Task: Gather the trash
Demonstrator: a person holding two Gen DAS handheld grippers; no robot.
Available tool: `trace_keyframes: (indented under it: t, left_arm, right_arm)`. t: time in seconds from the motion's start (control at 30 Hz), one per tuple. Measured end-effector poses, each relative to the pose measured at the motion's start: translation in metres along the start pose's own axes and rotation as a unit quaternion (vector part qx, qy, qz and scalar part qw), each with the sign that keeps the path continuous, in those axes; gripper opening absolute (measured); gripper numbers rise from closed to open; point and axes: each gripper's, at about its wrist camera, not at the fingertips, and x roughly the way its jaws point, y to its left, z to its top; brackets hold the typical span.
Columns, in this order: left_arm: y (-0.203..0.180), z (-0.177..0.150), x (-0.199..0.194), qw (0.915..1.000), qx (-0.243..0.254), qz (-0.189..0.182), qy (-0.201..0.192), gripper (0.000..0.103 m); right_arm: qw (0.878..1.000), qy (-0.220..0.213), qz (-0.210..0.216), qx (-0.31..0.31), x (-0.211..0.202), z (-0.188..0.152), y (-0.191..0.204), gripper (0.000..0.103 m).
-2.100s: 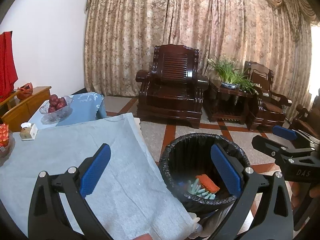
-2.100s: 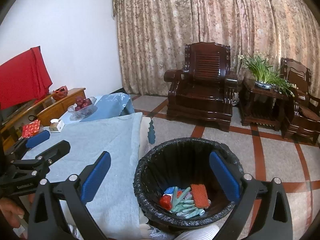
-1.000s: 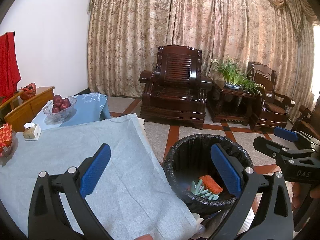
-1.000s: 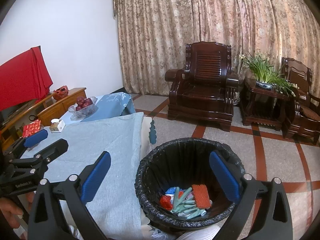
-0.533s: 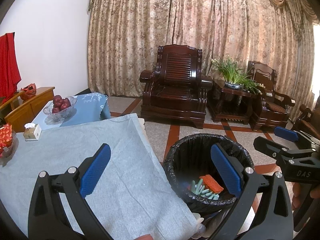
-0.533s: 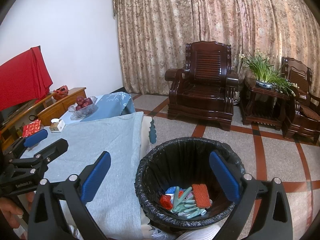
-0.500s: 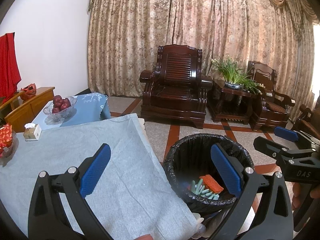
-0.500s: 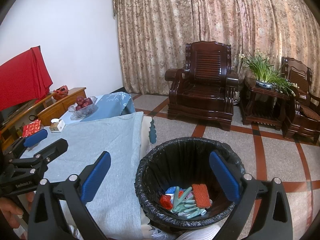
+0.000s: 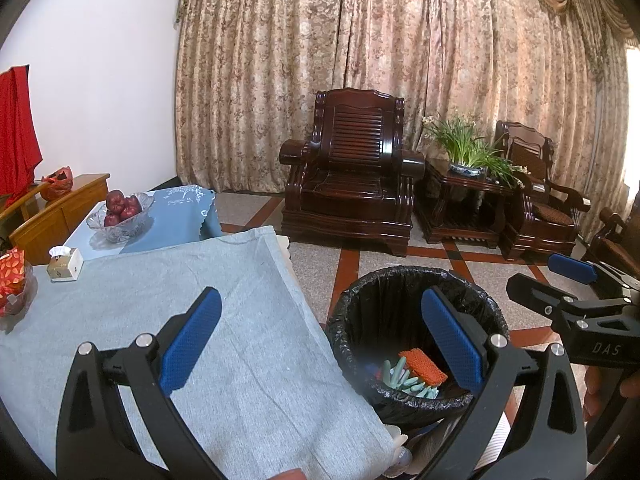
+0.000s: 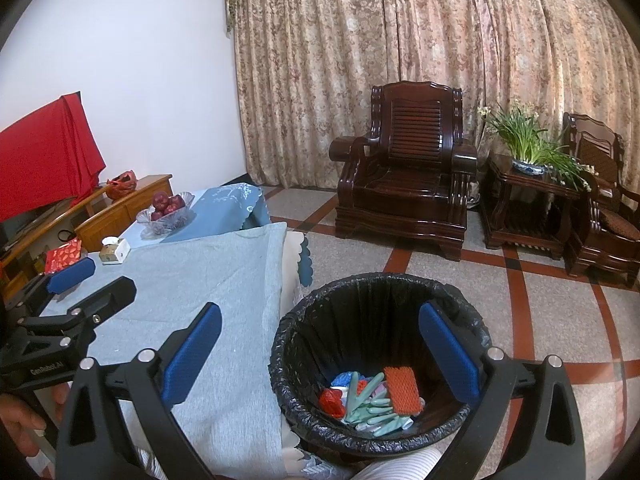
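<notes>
A round bin lined with a black bag point(image 10: 304, 332) point(image 9: 400, 280) stands on the floor beside the table. At its bottom lies trash: an orange mesh pad point(image 10: 402, 390) point(image 9: 422, 366), green glove-like pieces point(image 10: 366, 402), a red scrap point(image 10: 331, 399) and a blue piece point(image 10: 343, 379). My left gripper point(image 9: 320, 338) hangs open over the table's right edge and the bin, holding nothing. My right gripper point(image 10: 320, 350) is open above the bin's near rim, also with nothing in it. Each gripper shows at the side of the other's view.
The table carries a grey cloth point(image 9: 192, 300), a glass bowl of apples point(image 9: 122, 216), a small tissue box point(image 9: 64, 266) and a red packet point(image 10: 62, 254). Dark wooden armchairs point(image 9: 352, 176) and a potted plant point(image 9: 466, 152) stand by the curtain. A tiled floor stretches behind the bin.
Both grippers have drifted only slightly over two seconds; the bin sits a touch further right in the left wrist view. Nothing was taken or dropped.
</notes>
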Motion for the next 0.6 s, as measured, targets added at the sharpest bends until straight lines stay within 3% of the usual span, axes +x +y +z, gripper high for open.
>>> trace_keyframes:
  t: [0.6]
  left_arm:
    - [0.0000,0.0010,-0.0007,1.0000,0.000,0.001,0.001,0.097]
  right_arm:
    - [1.000,0.001,0.000,0.000,-0.0003,0.0015,0.0009,0.097]
